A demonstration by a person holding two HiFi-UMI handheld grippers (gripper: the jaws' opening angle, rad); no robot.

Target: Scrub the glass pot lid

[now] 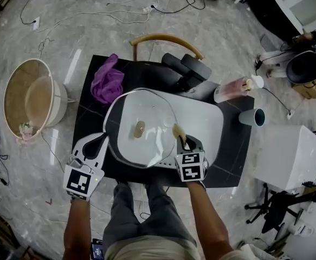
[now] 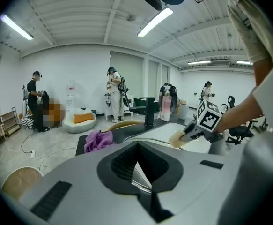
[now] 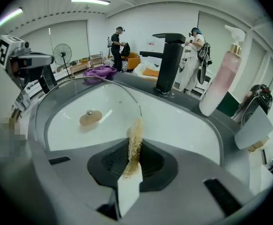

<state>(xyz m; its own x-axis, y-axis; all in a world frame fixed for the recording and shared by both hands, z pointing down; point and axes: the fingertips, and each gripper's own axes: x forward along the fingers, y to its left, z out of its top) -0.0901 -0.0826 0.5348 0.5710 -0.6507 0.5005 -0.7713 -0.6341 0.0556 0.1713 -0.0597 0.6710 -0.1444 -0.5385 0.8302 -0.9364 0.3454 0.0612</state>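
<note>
left claw point(image 1: 103, 144) is closed down tight on the near-left rim of the glass pot lid point(image 1: 147, 148); in the left gripper view a thin sliver of that rim point(image 2: 141, 179) sits pinched between the jaws. the lid hangs over the left half of the white sink point(image 1: 214, 124), its left edge reaching past the basin rim, its knob point(image 1: 139, 129) facing up toward me. right claw point(image 1: 182, 141) is clamped on a sponge point(image 3: 134, 146), white block at the base and tan scrub fibre standing up out of the jaws. the sponge tip touches the lid's right edge, on the side opposite the left claw's grip. the sink is set into a dark surface point(image 1: 234, 151). a black faucet point(image 1: 186, 69) stands at the far side of the basin, with a pink pump bottle point(image 1: 231, 90) just to its right and a blue cup point(image 1: 253, 117) near the surface's right edge. a purple cloth point(image 1: 108, 80) lies bunched on the far-left corner of the surface, apart from the lid. on the floor to the left, a round basket point(image 1: 17, 99). other people stand in the background of both gripper views, well away from the surface.
</note>
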